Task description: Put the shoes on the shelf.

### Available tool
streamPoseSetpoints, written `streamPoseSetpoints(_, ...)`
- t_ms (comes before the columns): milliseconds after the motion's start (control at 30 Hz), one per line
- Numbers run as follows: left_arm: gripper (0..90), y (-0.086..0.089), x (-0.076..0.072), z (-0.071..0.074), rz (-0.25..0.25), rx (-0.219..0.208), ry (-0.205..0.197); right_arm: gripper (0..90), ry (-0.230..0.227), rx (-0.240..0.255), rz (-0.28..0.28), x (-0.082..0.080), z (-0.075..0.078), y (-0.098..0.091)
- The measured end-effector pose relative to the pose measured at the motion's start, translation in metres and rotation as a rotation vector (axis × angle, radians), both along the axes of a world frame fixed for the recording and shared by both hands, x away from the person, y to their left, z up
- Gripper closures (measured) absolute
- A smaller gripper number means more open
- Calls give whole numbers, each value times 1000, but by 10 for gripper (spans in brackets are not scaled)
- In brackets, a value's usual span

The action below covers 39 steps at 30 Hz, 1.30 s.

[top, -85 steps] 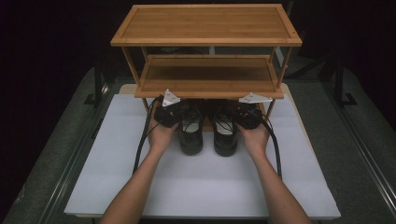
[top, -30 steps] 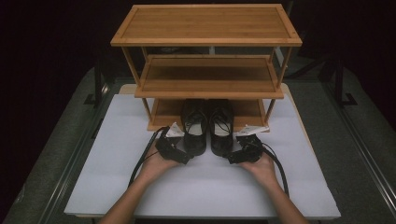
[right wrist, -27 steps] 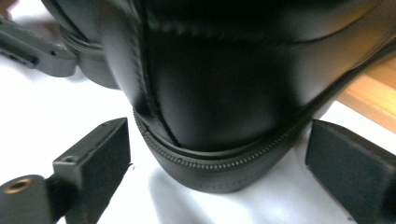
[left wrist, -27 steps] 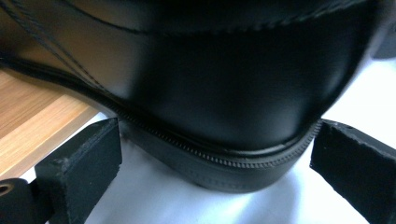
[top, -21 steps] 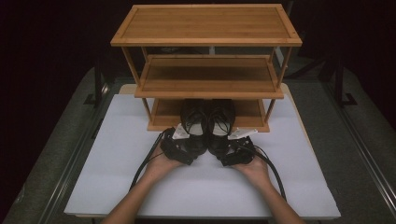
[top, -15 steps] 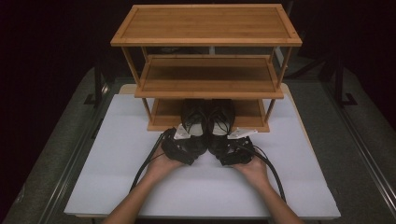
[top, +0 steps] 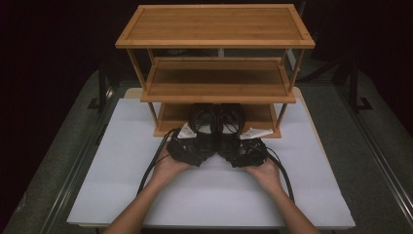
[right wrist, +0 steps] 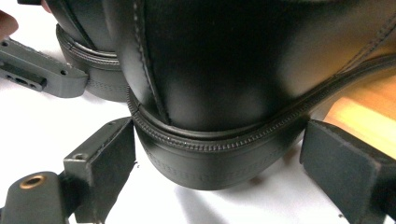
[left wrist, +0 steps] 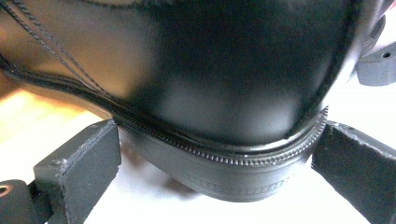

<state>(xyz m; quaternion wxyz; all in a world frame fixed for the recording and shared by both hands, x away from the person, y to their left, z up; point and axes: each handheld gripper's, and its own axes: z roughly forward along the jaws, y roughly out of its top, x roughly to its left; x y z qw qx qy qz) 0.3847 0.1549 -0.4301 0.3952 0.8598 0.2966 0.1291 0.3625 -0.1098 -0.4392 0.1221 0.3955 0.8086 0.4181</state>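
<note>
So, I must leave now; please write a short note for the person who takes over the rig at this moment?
Left hand-held gripper: jaws stand open around the heel of the left black leather shoe, not clamped.
Right hand-held gripper: the same at the heel of the right black leather shoe.
Both shoes sit side by side, toes under the bottom shelf of the three-tier bamboo rack, heels out on the white board.
Done: the pair is partly in.
Left: probably push the heels in fully, then draw both grippers away.
</note>
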Motion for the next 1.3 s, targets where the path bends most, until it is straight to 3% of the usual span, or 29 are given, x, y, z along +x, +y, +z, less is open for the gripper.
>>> streamPoseSetpoints(400,12,-5,40,5,23,-25,-5,105,6,50,-24,40,4,-7)
streamPoseSetpoints(500,12,-8,49,4,23,-1,-19,105,7,41,-32,49,2,-7)
streamPoseSetpoints(833,7,-10,73,-10,77,-41,-17,105,-26,0,-47,73,-6,-2)
streamPoseSetpoints(1033,0,-11,87,-11,98,-37,-7,104,-7,-14,-72,85,-7,3)
streamPoseSetpoints(1067,0,-13,85,-13,141,-70,36,104,-22,-18,-64,87,-7,3)
streamPoseSetpoints(1100,0,-11,89,-13,104,-30,-2,103,-27,-27,-66,89,-8,3)
streamPoseSetpoints(1133,0,-14,87,-15,124,-44,23,103,-17,-37,-74,89,-9,3)
streamPoseSetpoints(1167,0,-14,87,-17,111,-20,15,103,-18,-42,-68,90,-11,4)
streamPoseSetpoints(1200,0,-12,89,-18,107,-27,17,101,-12,-57,-64,90,-13,5)
streamPoseSetpoints(1300,0,-9,92,-19,81,-22,13,96,-4,-35,-63,90,-15,2)
